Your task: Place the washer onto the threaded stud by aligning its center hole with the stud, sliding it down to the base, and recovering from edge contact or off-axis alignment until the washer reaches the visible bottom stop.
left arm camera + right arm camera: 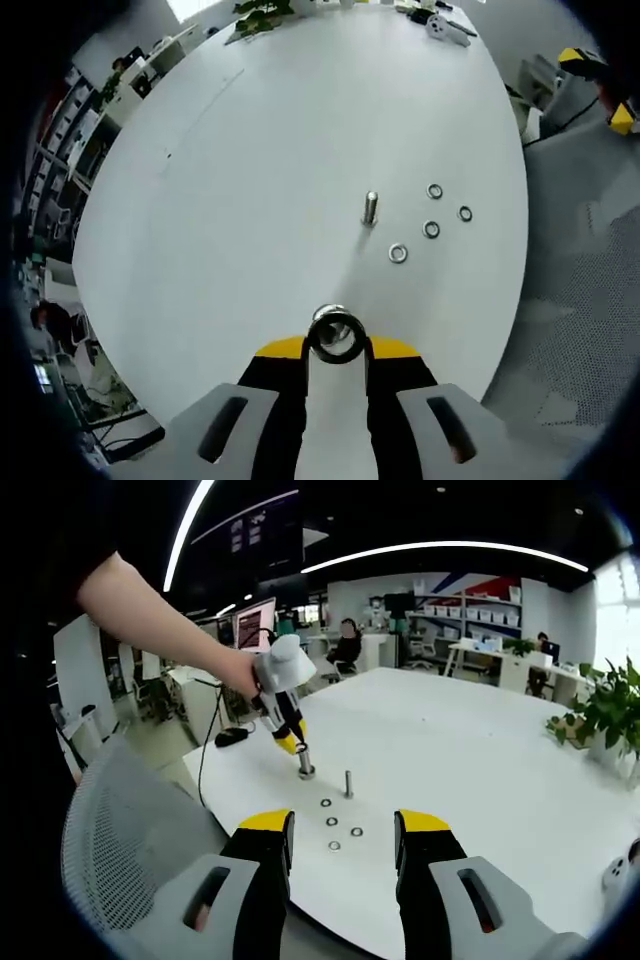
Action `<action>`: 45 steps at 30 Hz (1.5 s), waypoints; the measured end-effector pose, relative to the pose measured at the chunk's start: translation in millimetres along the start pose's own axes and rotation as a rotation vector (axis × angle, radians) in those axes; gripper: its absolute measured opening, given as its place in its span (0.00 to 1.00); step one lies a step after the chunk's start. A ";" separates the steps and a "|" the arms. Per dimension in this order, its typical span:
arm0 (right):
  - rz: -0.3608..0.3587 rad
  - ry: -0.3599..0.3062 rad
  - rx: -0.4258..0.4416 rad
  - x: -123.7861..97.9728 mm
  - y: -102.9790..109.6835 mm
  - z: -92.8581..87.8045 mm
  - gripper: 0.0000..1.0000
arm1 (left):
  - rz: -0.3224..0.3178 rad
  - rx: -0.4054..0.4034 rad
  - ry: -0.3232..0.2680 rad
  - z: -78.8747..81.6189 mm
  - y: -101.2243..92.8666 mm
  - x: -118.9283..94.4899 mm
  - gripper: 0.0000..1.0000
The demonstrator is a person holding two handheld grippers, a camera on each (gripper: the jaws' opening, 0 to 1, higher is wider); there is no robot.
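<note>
My left hand-held gripper (336, 345) is closed on a washer (335, 333), pinched at its rim between the jaw tips with the center hole left free. In the right gripper view, that left hand-held gripper (303, 767) hangs low over the tabletop (480, 750), just beside the threaded stud (348, 783). I judge the washer light, rigid and slick, steel on steel, so an edge grip is right, but it could twist or slip if it catches the threads. The stud (370, 208) stands upright ahead of the held washer, still bare. To its right, four spare washers (432, 229) lie flat on the tabletop (250, 180). My right hand-held gripper (340, 850) has its jaws spread wide and holds nothing, above the spare washers (331, 822).
</note>
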State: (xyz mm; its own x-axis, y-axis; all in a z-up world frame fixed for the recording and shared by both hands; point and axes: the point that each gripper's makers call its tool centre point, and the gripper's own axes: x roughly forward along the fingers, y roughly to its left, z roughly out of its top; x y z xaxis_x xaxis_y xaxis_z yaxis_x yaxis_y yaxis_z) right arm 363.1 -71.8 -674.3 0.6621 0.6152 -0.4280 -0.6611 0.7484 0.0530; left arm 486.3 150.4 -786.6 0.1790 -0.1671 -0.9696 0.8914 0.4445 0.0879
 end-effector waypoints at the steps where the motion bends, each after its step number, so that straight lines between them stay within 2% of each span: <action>1: 0.000 0.000 0.000 0.1 0.0 -0.1 0.42 | 0.000 -0.005 0.002 0.4 1.3 1.2 0.19; 14: 0.000 -0.002 0.002 0.0 -0.7 0.3 0.42 | -0.004 -0.007 0.036 -2.8 2.9 12.4 0.19; 18: 0.002 0.002 0.000 0.6 -0.2 -0.7 0.42 | -0.011 -0.003 0.046 -4.8 4.8 21.2 0.19; 24: 0.000 0.005 0.001 0.3 -0.4 -1.2 0.42 | -0.023 -0.045 0.056 -9.0 -0.4 33.1 0.19; 34: -0.002 0.007 0.005 0.6 -0.8 -1.4 0.42 | -0.017 -0.027 0.070 -11.8 -2.5 48.9 0.19; 45: -0.003 0.010 0.002 0.8 -0.5 -2.0 0.42 | -0.020 -0.031 0.070 -12.2 -2.5 52.1 0.19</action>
State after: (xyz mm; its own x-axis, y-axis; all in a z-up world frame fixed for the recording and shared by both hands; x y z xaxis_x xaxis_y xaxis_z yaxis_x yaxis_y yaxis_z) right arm 363.3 -72.2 -676.5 0.6605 0.6103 -0.4373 -0.6582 0.7509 0.0537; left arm 488.3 151.4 -840.2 0.1312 -0.1145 -0.9847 0.8811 0.4688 0.0628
